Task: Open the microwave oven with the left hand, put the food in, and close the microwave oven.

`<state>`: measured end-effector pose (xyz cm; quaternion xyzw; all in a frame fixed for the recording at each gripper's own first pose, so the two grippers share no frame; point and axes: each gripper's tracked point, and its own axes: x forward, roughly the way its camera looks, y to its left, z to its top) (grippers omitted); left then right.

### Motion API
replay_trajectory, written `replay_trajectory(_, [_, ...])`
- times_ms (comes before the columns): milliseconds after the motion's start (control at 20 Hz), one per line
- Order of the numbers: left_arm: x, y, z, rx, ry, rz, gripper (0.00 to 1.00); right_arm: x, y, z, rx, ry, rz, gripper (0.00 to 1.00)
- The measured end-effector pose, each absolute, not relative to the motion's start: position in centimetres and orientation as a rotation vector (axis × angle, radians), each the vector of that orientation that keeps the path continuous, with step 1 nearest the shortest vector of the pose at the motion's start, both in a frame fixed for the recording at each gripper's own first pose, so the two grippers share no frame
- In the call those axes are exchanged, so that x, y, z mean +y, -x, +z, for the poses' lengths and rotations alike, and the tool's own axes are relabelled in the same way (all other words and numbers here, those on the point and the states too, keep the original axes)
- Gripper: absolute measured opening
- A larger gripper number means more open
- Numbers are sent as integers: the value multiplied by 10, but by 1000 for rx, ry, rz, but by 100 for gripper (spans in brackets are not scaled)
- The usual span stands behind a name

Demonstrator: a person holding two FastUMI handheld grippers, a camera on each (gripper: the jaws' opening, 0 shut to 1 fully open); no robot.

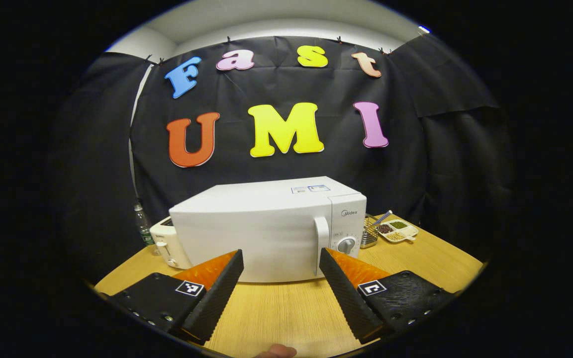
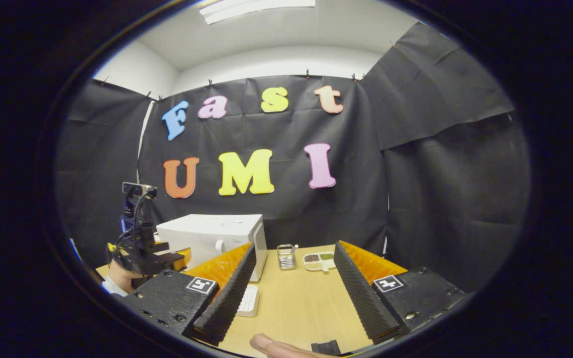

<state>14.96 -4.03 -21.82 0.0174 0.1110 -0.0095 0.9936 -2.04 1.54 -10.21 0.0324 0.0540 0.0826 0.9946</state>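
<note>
- A white microwave oven (image 1: 271,228) sits on a light wooden counter (image 1: 286,313), its door closed, with a vertical white handle (image 1: 321,238) at the door's right edge and a round dial (image 1: 346,244) beside it on the control panel.
- In the left gripper view, the left gripper (image 1: 281,258) hangs in front of the microwave oven, near it but touching nothing; its two black ribbed fingers (image 1: 217,293) are spread wide apart, with the oven's front between them.
- A white toaster (image 1: 166,243) stands just beside the oven's left side, with a clear plastic bottle (image 1: 143,226) behind it near the booth's black cloth wall.
- To the oven's right stand a small wire basket (image 1: 368,231) and a divided white tray (image 1: 397,230) holding dark, green and pale portions of grains or beans; a utensil handle leans across the basket.
- In the right gripper view, the right gripper (image 2: 294,258) is farther back over the counter, its fingers (image 2: 361,293) likewise wide apart and empty.
- That view has the oven (image 2: 212,238) at left, and the other gripper held in a person's hand (image 2: 120,276) in front of it.
- A flat white object (image 2: 249,301) lies on the counter near the right gripper's left finger; what it is cannot be told.
- A fingertip shows at the bottom edge of each view.
</note>
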Motion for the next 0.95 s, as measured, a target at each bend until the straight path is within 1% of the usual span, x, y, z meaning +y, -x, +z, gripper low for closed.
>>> replay_trajectory(200, [-17,-104,-185,239,15,-8,96,20,30,-89,92,-41,141,100])
replay_trajectory(500, [23,-54,-116,131,45,30,96,26,35,-66,51,-4,82,100])
replay_trajectory(750, [45,-19,-85,90,65,55,96,31,40,-57,42,-4,77,100])
replay_trajectory(800, [50,-9,-80,79,73,67,88,32,42,-55,36,-4,76,100])
replay_trajectory(950, [59,21,-69,39,55,77,87,31,48,-50,15,-13,70,100])
